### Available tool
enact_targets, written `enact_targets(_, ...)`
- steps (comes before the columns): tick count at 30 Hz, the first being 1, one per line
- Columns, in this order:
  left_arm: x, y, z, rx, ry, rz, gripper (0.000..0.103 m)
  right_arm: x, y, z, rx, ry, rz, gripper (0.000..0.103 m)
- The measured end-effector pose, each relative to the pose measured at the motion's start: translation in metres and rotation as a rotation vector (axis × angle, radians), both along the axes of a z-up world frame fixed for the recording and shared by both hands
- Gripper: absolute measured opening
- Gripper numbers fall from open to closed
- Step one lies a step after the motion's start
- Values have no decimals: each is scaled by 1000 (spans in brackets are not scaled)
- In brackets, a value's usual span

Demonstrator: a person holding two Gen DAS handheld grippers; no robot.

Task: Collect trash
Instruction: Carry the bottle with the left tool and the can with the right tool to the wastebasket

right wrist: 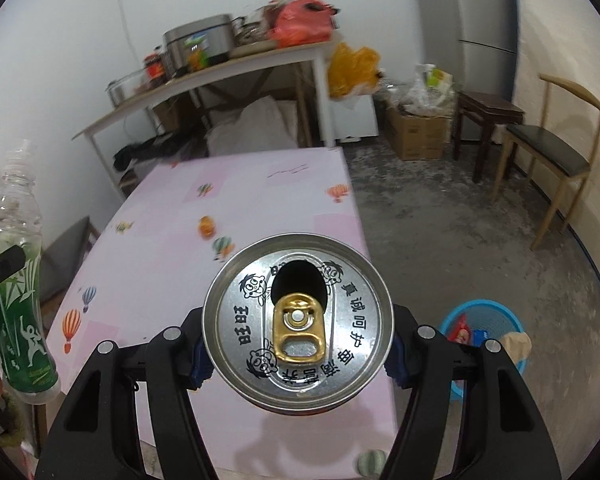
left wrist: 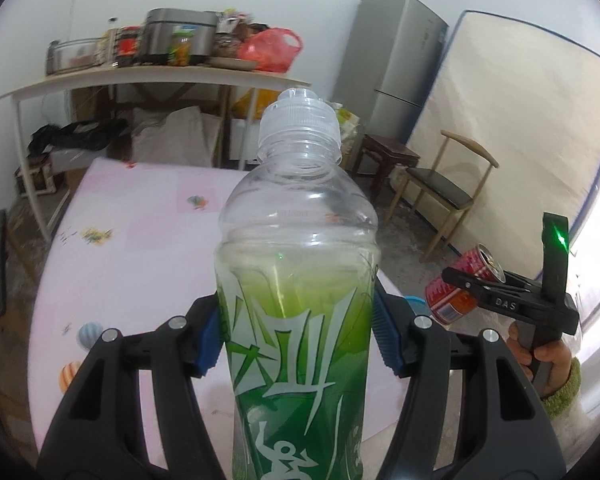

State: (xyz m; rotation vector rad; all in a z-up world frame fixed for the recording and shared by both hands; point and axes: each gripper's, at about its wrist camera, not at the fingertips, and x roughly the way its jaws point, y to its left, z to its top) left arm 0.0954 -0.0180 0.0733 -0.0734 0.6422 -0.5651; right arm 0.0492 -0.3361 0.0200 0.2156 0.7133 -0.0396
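Bright, even light — blurred fisheye edges.

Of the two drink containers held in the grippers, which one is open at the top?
The silver-topped red metal can in the right gripper: its mouth is open. The clear green-labelled plastic bottle keeps its cap.

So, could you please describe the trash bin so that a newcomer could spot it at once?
Start at the pink balloon-print table and look to the bare concrete floor off its near right corner. There stands a small blue plastic basket with colourful wrappers inside; it is the only blue, round container on that floor.
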Motion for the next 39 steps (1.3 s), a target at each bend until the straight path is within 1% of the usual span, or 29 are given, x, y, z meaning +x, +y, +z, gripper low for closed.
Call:
enact_targets(7,15,-76,15,36,-32,-103,59,-33,-69,-9,53,-3,-145,64)
enact_targets(11,23,-132,25,45,-47,-188,59,-53,-106,-19,58,-1,-239,64)
enact_targets(15,26,-192,30,59,-48,-275,59,-74,-146,-35,96,21,-329,64)
enact_targets(19,25,-255,26,47,-6,-383,59,-95,-180,-53,138,48,-413,64)
enact_targets(22,27,-294,18,45,35,-439,59,-119,-206,-71,172,71,-504,64)
enact_targets(25,33,-345,-4,51,127,-522,59,-139,-226,-94,228,108,-570,64)
enact_targets(27,38,-370,-19,70,182,-547,59,-149,-237,-109,255,123,-604,64)
enact_targets(29,42,-402,-39,116,241,-572,59,-159,-248,-130,294,144,-645,64)
enact_targets(31,44,-436,-64,185,287,-587,59,-167,-256,-149,331,167,-673,64)
enact_targets(34,49,-475,-94,236,319,-588,60,-171,-263,-171,369,203,-694,64)
enact_targets(36,54,-495,-112,240,337,-578,61,-171,-268,-181,381,226,-700,64)
enact_targets(37,57,-508,-123,249,349,-571,70,-172,-269,-185,385,234,-702,64)
enact_targets(38,61,-522,-139,295,353,-554,77,-171,-270,-190,389,245,-704,64)
enact_targets(39,64,-532,-152,338,346,-527,80,-171,-271,-193,389,251,-705,64)
